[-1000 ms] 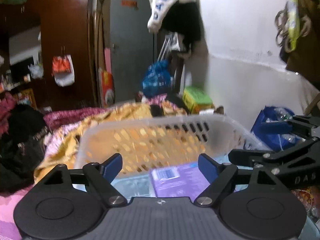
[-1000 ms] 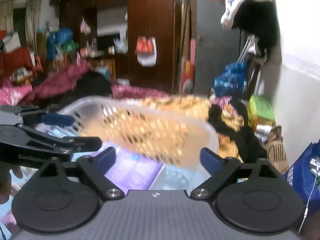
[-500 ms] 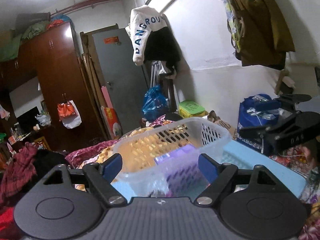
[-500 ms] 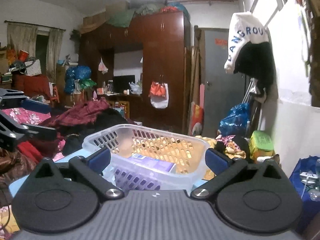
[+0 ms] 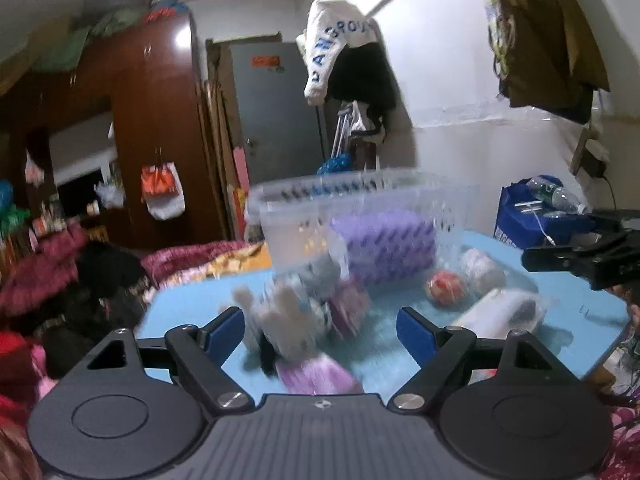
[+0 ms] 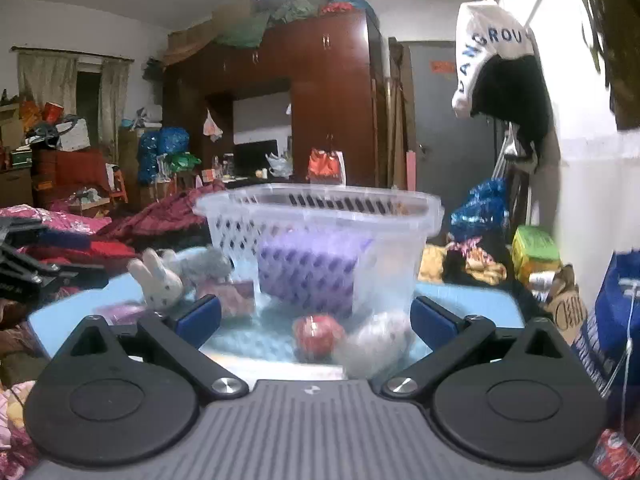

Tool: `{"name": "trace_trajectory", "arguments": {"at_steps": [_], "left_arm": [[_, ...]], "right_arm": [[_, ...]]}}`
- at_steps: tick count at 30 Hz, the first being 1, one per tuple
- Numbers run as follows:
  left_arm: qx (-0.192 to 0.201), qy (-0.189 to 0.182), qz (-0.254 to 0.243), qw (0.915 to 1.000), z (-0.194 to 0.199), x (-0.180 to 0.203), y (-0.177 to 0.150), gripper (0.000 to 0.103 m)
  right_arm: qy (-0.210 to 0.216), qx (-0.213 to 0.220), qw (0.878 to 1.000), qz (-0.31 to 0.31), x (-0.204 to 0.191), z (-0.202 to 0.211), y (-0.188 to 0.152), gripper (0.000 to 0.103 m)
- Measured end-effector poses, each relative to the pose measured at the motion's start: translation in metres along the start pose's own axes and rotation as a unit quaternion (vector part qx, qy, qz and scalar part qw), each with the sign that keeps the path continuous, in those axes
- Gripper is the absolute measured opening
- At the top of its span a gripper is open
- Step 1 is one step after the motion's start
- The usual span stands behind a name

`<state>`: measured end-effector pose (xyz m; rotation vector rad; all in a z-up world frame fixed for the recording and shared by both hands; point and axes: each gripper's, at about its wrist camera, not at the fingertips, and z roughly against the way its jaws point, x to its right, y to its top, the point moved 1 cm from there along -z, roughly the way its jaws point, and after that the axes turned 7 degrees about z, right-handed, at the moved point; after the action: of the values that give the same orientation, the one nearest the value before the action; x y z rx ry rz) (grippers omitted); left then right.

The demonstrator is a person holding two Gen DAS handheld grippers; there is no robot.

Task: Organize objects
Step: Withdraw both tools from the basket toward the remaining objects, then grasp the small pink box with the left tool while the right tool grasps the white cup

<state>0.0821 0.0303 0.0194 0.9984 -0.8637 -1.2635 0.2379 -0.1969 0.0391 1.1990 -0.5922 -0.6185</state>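
Both grippers, left [image 5: 320, 330] and right [image 6: 316, 316], gape wide, grasping nothing. The clear basket [image 6: 320, 216] holding a purple box [image 6: 308, 272] stands on the blue table [image 6: 460, 300] at 12 o'clock; a white bunny [image 6: 158, 280] lies at 10, a red ball [image 6: 318, 334] just ahead.

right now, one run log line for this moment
left gripper: jaws open, empty | right gripper: jaws open, empty | basket: purple box inside | table: plush rabbit, red ball loose

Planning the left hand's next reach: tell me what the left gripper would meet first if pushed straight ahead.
Probably the white plush rabbit, lying on the light blue table just ahead of the open left gripper; blur leaves depth uncertain.
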Motion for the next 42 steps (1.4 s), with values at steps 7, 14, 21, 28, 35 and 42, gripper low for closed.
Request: {"name": "trace_trajectory", "arguments": {"at_steps": [7, 14, 21, 28, 35, 42], "left_arm": [[-0.017, 0.026, 0.035, 0.9989, -0.020, -0.020, -0.024, 0.086], [-0.024, 0.034, 0.039, 0.9984, -0.024, -0.020, -0.039, 0.086], [-0.027, 0.035, 0.048, 0.9979, -0.026, -0.021, -0.045, 0.086], [-0.025, 0.029, 0.050, 0.9980, -0.024, -0.024, -0.048, 0.075], [-0.018, 0.029, 0.043, 0.9985, -0.021, -0.024, -0.050, 0.053], [0.022, 0.022, 0.039, 0.9988, -0.001, -0.029, -0.054, 0.052]], "right_arm": [[-0.039, -0.060, 0.996, -0.048, 0.037, -0.041, -0.008, 0.103], [-0.028, -0.116, 0.989, -0.087, 0.055, -0.065, -0.020, 0.095], [-0.026, -0.127, 0.989, -0.076, 0.049, -0.070, -0.019, 0.090], [-0.022, -0.154, 0.985, -0.078, 0.052, -0.078, -0.022, 0.065], [-0.026, -0.149, 0.986, -0.068, 0.057, -0.064, -0.028, 0.052], [-0.030, -0.108, 0.992, -0.064, 0.063, -0.037, -0.030, 0.051]]}}
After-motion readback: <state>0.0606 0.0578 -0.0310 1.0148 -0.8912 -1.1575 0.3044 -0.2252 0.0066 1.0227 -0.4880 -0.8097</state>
